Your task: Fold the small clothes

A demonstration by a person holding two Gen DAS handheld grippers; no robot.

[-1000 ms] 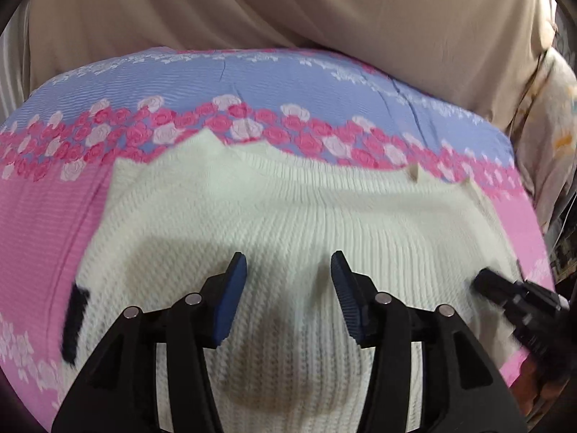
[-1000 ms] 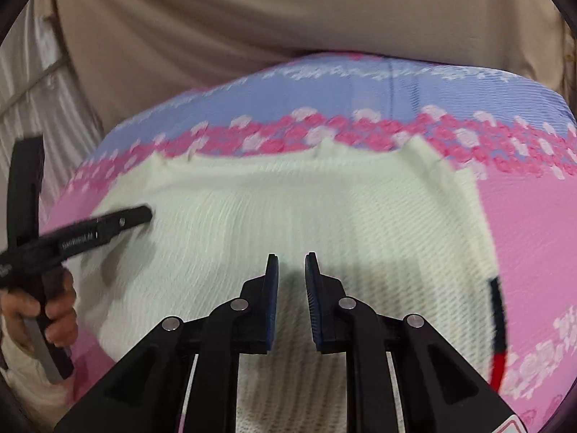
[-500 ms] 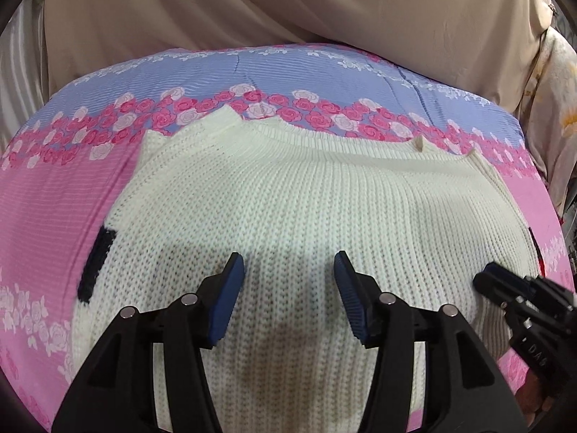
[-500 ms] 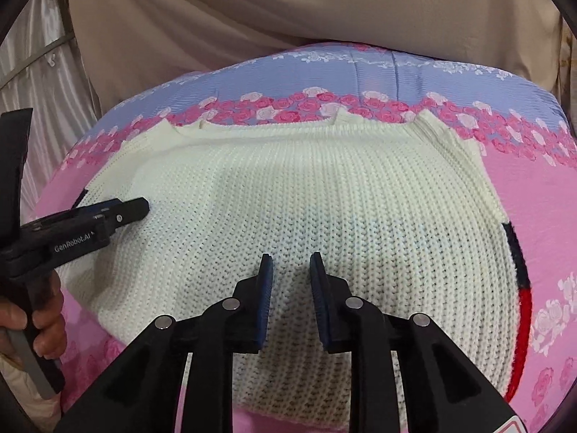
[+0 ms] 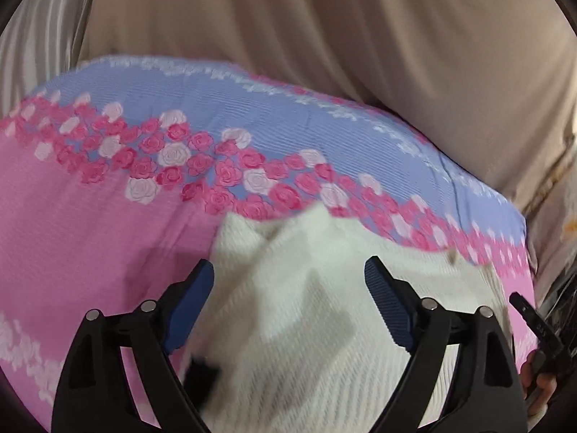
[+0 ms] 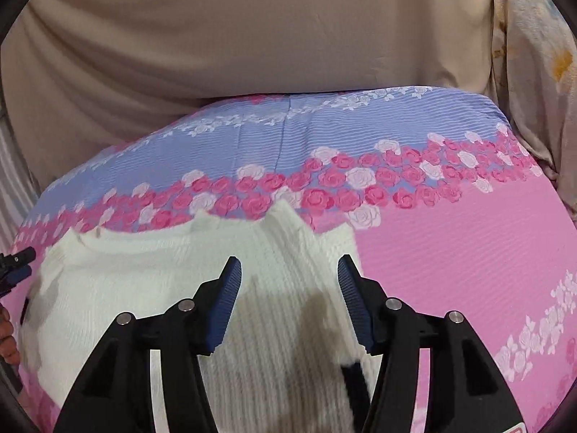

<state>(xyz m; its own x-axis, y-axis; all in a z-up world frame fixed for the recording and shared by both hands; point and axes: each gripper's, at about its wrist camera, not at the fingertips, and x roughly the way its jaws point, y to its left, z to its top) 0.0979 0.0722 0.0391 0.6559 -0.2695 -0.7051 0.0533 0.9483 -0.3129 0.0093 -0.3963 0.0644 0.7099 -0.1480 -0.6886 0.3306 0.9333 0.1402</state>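
While the white knit sweater [image 5: 317,324] lies on the floral bedsheet [image 5: 90,223], the left gripper [image 5: 288,288] and right gripper [image 6: 288,288], jaws just opening, hover wide apart, gripping nothing.

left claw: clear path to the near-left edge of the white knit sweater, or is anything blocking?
Probably yes. The left claw stands open just above the white knit sweater, its jaws having just been opening, with nothing between them. Only the pink floral bedsheet lies beside that edge; the right claw sits at the opposite side.
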